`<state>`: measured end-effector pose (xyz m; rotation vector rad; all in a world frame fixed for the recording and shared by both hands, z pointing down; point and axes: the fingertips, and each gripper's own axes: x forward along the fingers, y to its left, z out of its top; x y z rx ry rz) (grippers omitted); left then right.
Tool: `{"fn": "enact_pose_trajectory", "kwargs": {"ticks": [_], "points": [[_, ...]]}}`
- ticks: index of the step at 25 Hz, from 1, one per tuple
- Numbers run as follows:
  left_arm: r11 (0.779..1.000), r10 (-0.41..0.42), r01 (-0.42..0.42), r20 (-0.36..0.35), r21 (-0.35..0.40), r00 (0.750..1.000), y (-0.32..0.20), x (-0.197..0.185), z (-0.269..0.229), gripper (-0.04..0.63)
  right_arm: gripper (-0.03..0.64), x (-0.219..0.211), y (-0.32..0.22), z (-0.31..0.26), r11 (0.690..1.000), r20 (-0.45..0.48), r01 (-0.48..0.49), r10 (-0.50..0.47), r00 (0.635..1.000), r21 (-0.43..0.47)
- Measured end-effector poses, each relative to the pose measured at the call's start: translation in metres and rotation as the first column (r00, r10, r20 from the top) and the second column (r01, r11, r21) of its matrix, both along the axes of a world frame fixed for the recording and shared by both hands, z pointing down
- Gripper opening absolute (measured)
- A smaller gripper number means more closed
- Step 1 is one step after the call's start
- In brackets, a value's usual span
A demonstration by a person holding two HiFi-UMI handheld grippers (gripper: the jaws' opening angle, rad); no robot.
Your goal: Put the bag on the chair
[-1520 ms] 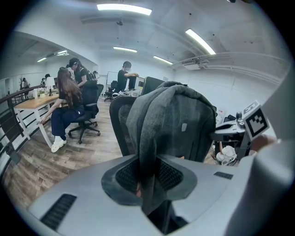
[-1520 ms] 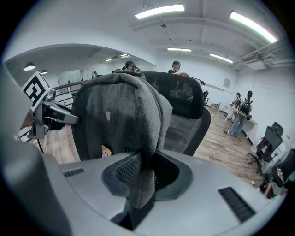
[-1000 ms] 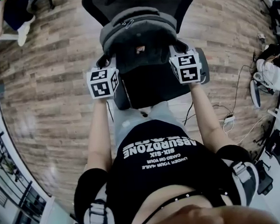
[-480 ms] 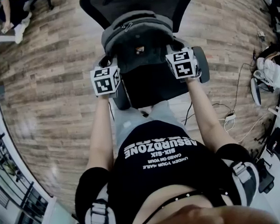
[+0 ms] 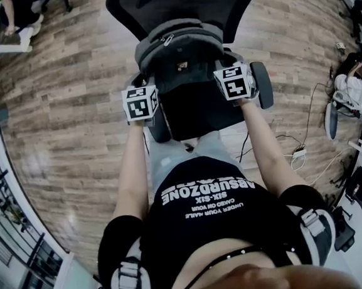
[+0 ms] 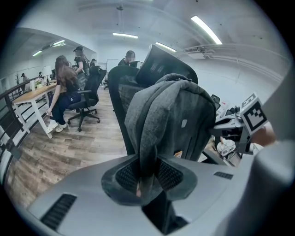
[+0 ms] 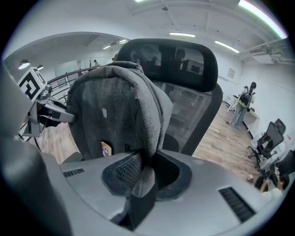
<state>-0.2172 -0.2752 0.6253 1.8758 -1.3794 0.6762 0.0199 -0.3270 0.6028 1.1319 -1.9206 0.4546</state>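
Note:
A grey backpack (image 5: 182, 52) stands upright over the seat of a black office chair (image 5: 194, 111), its back toward the mesh backrest (image 5: 184, 2). My left gripper (image 5: 146, 93) is shut on the bag's left side; in the left gripper view a grey fabric fold (image 6: 150, 152) runs down between the pads. My right gripper (image 5: 225, 75) is shut on the bag's right side, where a grey fold (image 7: 148, 156) is pinched between its pads. The backpack (image 6: 170, 120) fills the left gripper view, and the bag (image 7: 120, 115) stands before the backrest (image 7: 184, 78) in the right one.
Wood floor surrounds the chair. The chair's armrests (image 5: 261, 83) flank the seat. Cables and a power strip (image 5: 295, 154) lie on the floor at right. People sit at a desk (image 6: 34, 94) to the left, with other office chairs (image 6: 87, 99) nearby.
Both grippers and the backpack have sunk toward the chair seat; the bag now sits lower against the backrest. The grips are unchanged.

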Motion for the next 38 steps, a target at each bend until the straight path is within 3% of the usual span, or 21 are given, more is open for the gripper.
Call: {"fn": "enact_pose_trajectory", "kwargs": {"ticks": [19,29,38], "points": [[0.995,-0.006,0.008,0.021,-0.102,1.0,0.012,-0.009,0.045,0.086,0.071,-0.009,0.003,0.055,0.995,-0.039,0.02,-0.024,0.999,-0.097],[0.997,0.001,-0.003,-0.024,-0.076,1.0,0.009,-0.015,0.062,0.087,0.072,-0.008,-0.005,0.073,0.998,-0.025,-0.006,0.004,1.0,-0.061],[0.999,0.034,-0.034,0.01,0.008,0.999,0.004,0.006,0.07,0.089,0.077,0.015,-0.007,0.098,0.995,-0.006,-0.083,0.083,0.997,-0.06]]}}
